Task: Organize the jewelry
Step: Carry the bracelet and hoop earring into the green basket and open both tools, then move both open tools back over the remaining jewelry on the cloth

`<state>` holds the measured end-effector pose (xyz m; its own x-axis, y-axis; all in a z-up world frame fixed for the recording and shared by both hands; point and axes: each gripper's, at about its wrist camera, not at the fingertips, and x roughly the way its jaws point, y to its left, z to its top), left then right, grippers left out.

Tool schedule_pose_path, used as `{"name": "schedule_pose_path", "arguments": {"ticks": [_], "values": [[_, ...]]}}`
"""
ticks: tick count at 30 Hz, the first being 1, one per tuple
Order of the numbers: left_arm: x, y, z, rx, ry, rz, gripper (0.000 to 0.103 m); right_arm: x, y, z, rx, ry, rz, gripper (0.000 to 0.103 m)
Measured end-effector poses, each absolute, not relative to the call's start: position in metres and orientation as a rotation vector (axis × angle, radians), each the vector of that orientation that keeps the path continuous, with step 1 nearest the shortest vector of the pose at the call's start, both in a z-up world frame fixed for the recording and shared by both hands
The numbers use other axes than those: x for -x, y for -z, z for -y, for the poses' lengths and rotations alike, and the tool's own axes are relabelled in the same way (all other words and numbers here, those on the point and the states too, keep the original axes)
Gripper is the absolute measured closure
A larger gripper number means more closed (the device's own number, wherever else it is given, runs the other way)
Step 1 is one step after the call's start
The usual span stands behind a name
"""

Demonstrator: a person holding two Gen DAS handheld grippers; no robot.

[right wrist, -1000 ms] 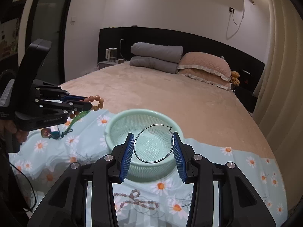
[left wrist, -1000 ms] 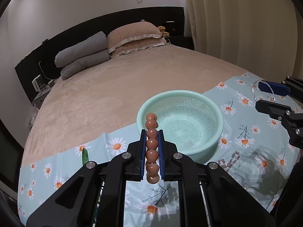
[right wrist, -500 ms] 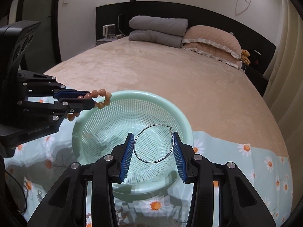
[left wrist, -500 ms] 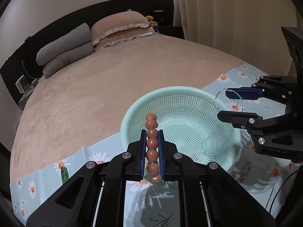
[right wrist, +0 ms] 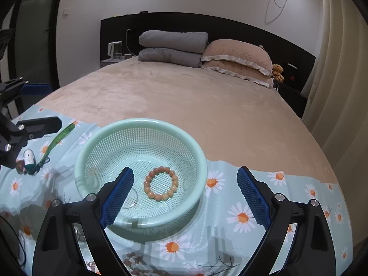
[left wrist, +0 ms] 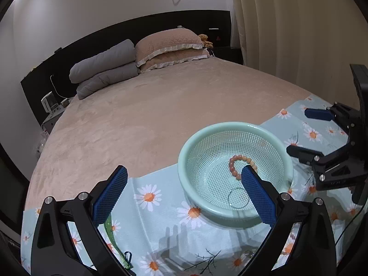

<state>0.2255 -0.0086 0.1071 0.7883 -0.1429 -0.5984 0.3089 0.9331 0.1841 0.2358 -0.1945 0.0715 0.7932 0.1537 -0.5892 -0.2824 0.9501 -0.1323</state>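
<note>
Left claw (left wrist: 184, 188): jaws spread wide and opening, nothing between the blue pads (left wrist: 108, 197). It hangs above the near-left edge of the basket (left wrist: 184, 161), angled down toward the cloth.

Right claw (right wrist: 185, 194): jaws likewise wide and opening, released, nothing gripped. It is poised over the near rim of the basket, with its left pad (right wrist: 118, 196) above the basket interior and its right pad outside the rim, over the cloth.

Basket: mint-green, perforated, upright on the cloth. Two items lie on its floor:
- Bracelet (right wrist: 161, 186), orange-brown beads, flat, near the centre.
- Hoop (left wrist: 239, 197), thin wire ring, flat, on the near side, just beside the bracelet. In the right wrist view it is partly hidden behind the left pad.

Cloth (right wrist: 241, 241): light blue, daisy print, spread over the foot of the bed (right wrist: 184, 96). Items outside the basket:
- Dark bead strand (right wrist: 138, 264), in front of the basket, at the lower frame edge.
- Green strap (right wrist: 59, 138) with a small charm (right wrist: 28, 161), left of the basket, near the left claw.

Beyond: beige bed cover, grey and beige pillows at the black headboard, curtain on the right.
</note>
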Motion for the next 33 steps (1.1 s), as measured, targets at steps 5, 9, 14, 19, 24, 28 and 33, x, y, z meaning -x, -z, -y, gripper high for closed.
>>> {"name": "schedule_pose_path", "arguments": {"ticks": [5,9,14,19,24,28,33], "values": [[-0.213,-0.099,0.007,-0.349,0.173,-0.636,0.006,-0.224,-0.077,0.202,0.199,-0.215,-0.593,0.016],[-0.198,-0.093,-0.002,-0.334,0.169,-0.660,0.006,-0.212,-0.081,0.207,0.187,-0.218,-0.582,0.016],[-0.175,-0.082,-0.017,-0.300,0.157,-0.687,0.006,-0.197,-0.078,0.213,0.184,-0.210,-0.590,0.015],[-0.144,-0.061,-0.031,-0.258,0.155,-0.707,0.006,-0.170,-0.061,0.225,0.114,-0.210,-0.606,0.015],[-0.116,-0.045,-0.032,-0.226,0.152,-0.715,0.006,-0.139,-0.043,0.222,0.114,-0.217,-0.616,0.015],[-0.100,-0.031,-0.027,-0.235,0.149,-0.715,0.006,-0.114,-0.029,0.221,0.053,-0.220,-0.612,0.015],[-0.086,-0.004,-0.025,-0.179,0.156,-0.747,0.006,-0.078,-0.002,0.217,-0.008,-0.202,-0.588,0.015]]}}
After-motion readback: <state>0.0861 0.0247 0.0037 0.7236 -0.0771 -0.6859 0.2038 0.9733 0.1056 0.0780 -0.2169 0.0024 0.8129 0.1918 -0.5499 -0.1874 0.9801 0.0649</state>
